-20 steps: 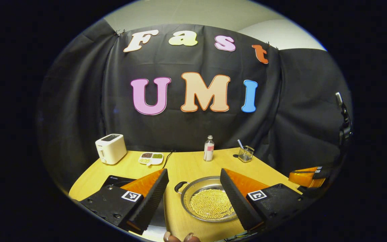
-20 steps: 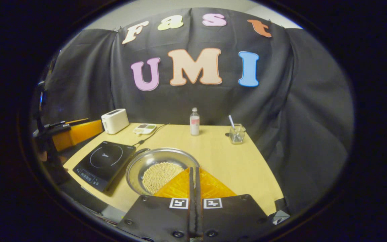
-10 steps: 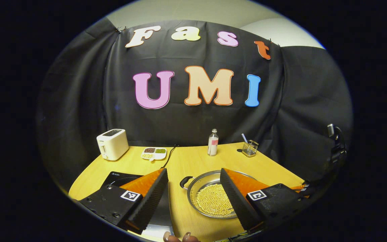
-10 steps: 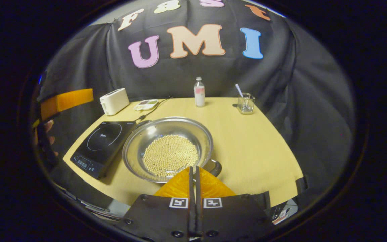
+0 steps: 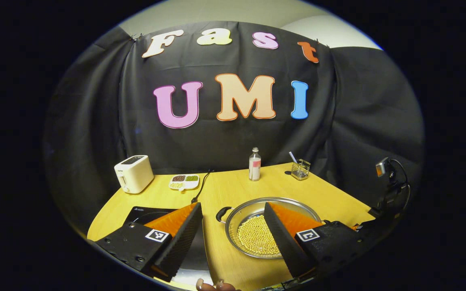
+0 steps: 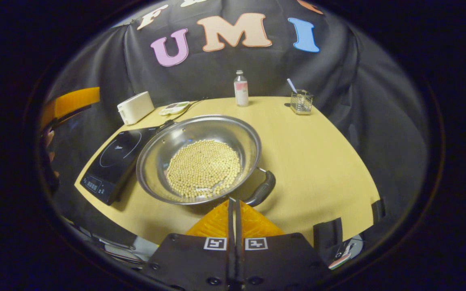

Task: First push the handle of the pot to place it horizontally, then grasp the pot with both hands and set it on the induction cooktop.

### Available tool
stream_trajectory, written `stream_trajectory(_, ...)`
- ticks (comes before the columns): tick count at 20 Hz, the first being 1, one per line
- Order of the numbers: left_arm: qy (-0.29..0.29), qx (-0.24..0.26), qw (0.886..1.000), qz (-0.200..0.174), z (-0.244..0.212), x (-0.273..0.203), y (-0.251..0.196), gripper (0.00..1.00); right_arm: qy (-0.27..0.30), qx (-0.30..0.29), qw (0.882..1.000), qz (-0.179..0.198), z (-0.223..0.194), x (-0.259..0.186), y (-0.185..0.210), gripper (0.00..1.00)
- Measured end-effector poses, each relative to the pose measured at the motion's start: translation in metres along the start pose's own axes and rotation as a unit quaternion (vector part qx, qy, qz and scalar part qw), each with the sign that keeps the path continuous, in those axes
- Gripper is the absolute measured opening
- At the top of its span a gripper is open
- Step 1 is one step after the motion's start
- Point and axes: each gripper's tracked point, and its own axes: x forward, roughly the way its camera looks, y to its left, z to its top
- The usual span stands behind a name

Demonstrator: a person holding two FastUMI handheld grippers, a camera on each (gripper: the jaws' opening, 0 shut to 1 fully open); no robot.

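A steel pot [image 6: 200,161] holding pale beans sits on the yellow table, right of the black induction cooktop [image 6: 115,157]. Its near black handle [image 6: 263,190] points toward the lower right. My right gripper [image 6: 233,201] is shut, its tips just short of the pot's near rim and left of that handle. In the left gripper view, my left gripper [image 5: 233,208] is open above the table's front edge. The pot [image 5: 253,234] lies partly behind its right finger, with the other handle [image 5: 221,214] showing. The cooktop [image 5: 144,213] lies behind its left finger.
At the back of the table stand a white toaster [image 6: 136,107], a small divided dish [image 5: 183,182], a bottle [image 6: 240,89] and a holder with a straw [image 6: 301,101]. The cooktop's cable [image 5: 200,188] runs toward the back. A small camera on a stand [image 5: 386,178] stands off the right edge.
My right gripper, still shut, has come forward and down toward the pot's near rim, and the near handle has come into view. My left gripper has stayed open and shifted only slightly.
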Motion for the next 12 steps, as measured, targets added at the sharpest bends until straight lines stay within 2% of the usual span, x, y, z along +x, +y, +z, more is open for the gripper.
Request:
stream_trajectory(2,0.01,0.002,1.0,0.005,-0.006,0.0,0.002,0.99,0.007,-0.001,1.0,0.004,-0.007,0.006,0.003,0.02)
stream_trajectory(7,0.022,0.002,1.0,0.018,-0.013,0.0,0.012,0.99,0.021,-0.004,1.0,0.005,-0.016,0.017,0.002,0.0)
stream_trajectory(9,0.026,0.003,0.999,0.021,-0.015,0.002,0.015,0.99,0.023,0.002,1.0,0.006,-0.013,0.02,0.001,0.02)
stream_trajectory(12,0.028,0.005,0.999,0.022,-0.016,0.006,0.017,0.99,0.02,-0.002,1.0,-0.002,-0.007,0.023,-0.005,0.0)
